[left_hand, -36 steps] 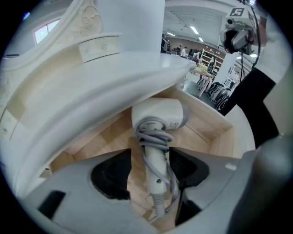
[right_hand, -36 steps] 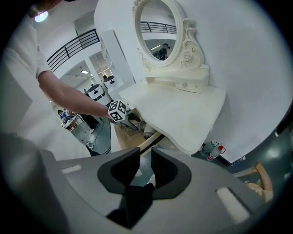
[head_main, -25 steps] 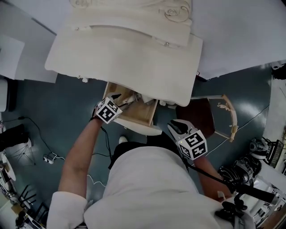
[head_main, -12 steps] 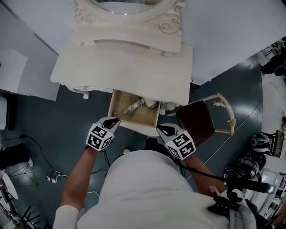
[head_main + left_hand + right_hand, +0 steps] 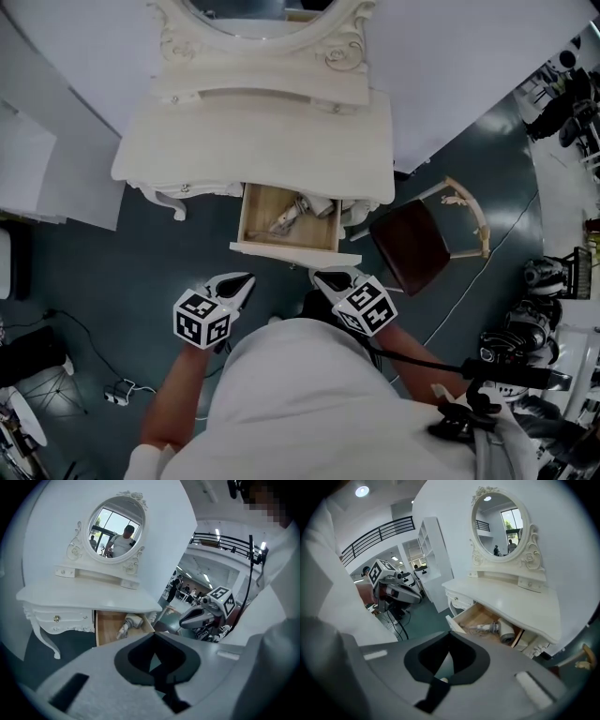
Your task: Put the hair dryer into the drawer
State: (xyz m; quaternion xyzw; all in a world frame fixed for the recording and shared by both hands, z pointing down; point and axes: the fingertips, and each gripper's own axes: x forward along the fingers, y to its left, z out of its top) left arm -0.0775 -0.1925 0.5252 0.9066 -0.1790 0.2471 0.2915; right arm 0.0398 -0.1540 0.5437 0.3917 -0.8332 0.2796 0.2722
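Observation:
The hair dryer point(image 5: 298, 211) lies inside the open wooden drawer point(image 5: 291, 248) of the white dressing table point(image 5: 253, 141), with nothing touching it. It also shows in the left gripper view, hair dryer point(image 5: 129, 622), and in the right gripper view, hair dryer point(image 5: 499, 630). My left gripper point(image 5: 246, 278) hangs over the floor in front of the drawer, jaws shut and empty. The right gripper point(image 5: 319, 275) is beside it, just short of the drawer front, also shut with nothing in it. Each gripper sees the other: right gripper point(image 5: 182, 622), left gripper point(image 5: 417, 600).
A chair with a dark red seat point(image 5: 412, 246) stands right of the drawer. An oval mirror point(image 5: 262, 9) tops the table. Cables point(image 5: 122, 389) lie on the floor at the left, and equipment point(image 5: 525, 347) crowds the right edge.
Both grippers have pulled back from the drawer toward the person. The left one left the drawer and its jaws closed. The hair dryer stays in the drawer.

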